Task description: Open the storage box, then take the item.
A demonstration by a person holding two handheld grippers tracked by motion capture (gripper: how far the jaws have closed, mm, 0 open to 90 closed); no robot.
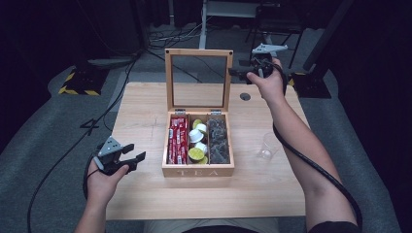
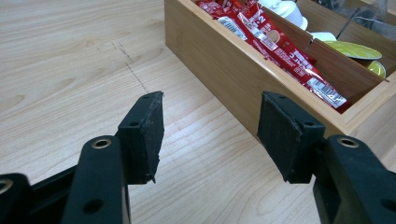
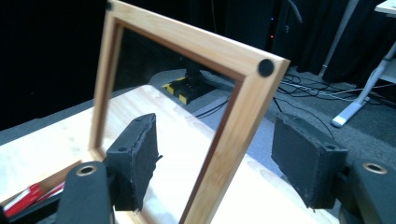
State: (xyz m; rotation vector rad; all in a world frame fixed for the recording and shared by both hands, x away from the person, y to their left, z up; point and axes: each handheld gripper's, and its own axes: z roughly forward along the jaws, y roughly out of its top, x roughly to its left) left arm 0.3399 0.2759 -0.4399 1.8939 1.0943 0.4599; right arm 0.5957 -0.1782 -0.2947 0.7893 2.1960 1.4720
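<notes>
Right claw (image 3: 212,161): we see its jaws apart, straddling the right edge of the lid (image 3: 233,107) of the tea box (image 1: 198,171); pads not touching the wood
Left claw (image 2: 210,135): jaws apart, holding nothing, hovering over the surface (image 2: 70,56) just beside the box's left wall
Lid: standing upright, hinged at the back of the box, glass pane framed in wood
Box contents: red sachets (image 1: 178,140) in the left compartment, capsules (image 1: 198,141) in the middle, dark packets (image 1: 218,141) on the right, too blurred for us to name
Nearby: a clear cup (image 1: 266,146) right of the box, hard to make out
</notes>
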